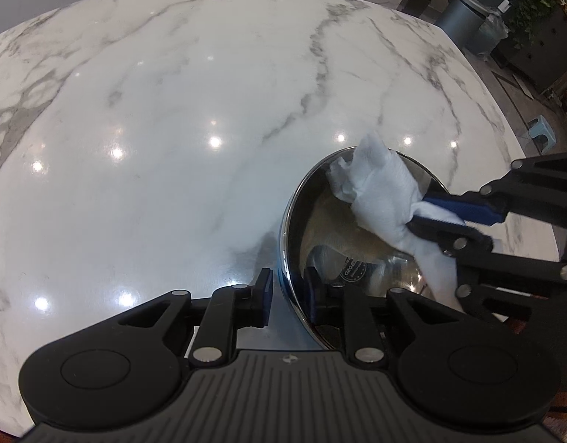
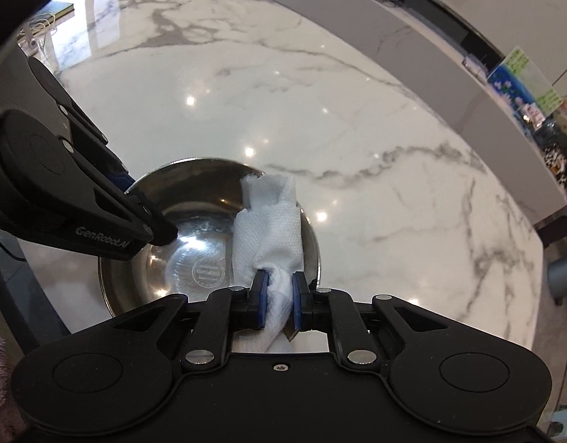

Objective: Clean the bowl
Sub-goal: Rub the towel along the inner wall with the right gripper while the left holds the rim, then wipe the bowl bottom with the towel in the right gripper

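Right in front of me, my right gripper (image 2: 278, 304) squeezes a scrunched white paper towel (image 2: 270, 225) between its two blue pads, and the loose end of the towel sticks up over the far side of the shiny metal bowl (image 2: 194, 247). The bowl sits on the white marble table (image 2: 357, 118), near the edge closest to me. My left gripper (image 1: 287, 297) has one finger outside the bowl's rim and one finger inside, so it pinches the rim and keeps the bowl from sliding. I think I am in the wiping step: one side holds, the other side rubs. The inside of the bowl looks bright, with a round stamp on the bottom, and I cannot tell if any dirt is left. Next I want to push the towel down to the bottom and rub it round, while the left side holds tight so the bowl does not tip.
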